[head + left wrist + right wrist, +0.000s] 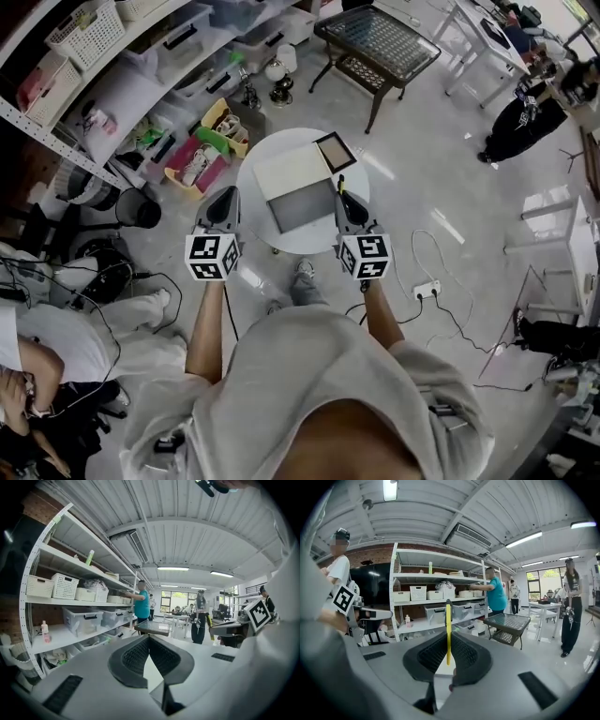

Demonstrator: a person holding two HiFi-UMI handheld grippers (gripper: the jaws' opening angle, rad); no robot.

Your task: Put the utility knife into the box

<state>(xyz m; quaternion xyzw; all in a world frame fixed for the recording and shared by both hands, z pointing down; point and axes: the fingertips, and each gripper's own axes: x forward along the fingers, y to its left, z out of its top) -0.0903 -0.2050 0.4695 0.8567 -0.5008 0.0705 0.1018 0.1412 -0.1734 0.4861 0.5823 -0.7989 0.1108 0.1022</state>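
Note:
A yellow and black utility knife (448, 625) stands upright, pinched edge-on between the pads of my right gripper (448, 637), which is shut on it. From the head view the knife (341, 186) pokes forward out of the right gripper (345, 201) at the right edge of the open box (302, 208), whose grey inside shows and whose pale lid (292, 170) lies folded back. The box sits on a round white table (255, 183). My left gripper (223, 206) hovers at the table's left edge; in its own view the left gripper (149, 638) is shut with nothing between its pads.
A small dark-framed square (335, 151) lies on the table behind the box. White shelving (122, 94) with bins runs along the left, with clutter on the floor beside it. A glass-topped table (377, 41) stands beyond. A power strip (427, 290) and cables lie on the floor to the right. People stand around.

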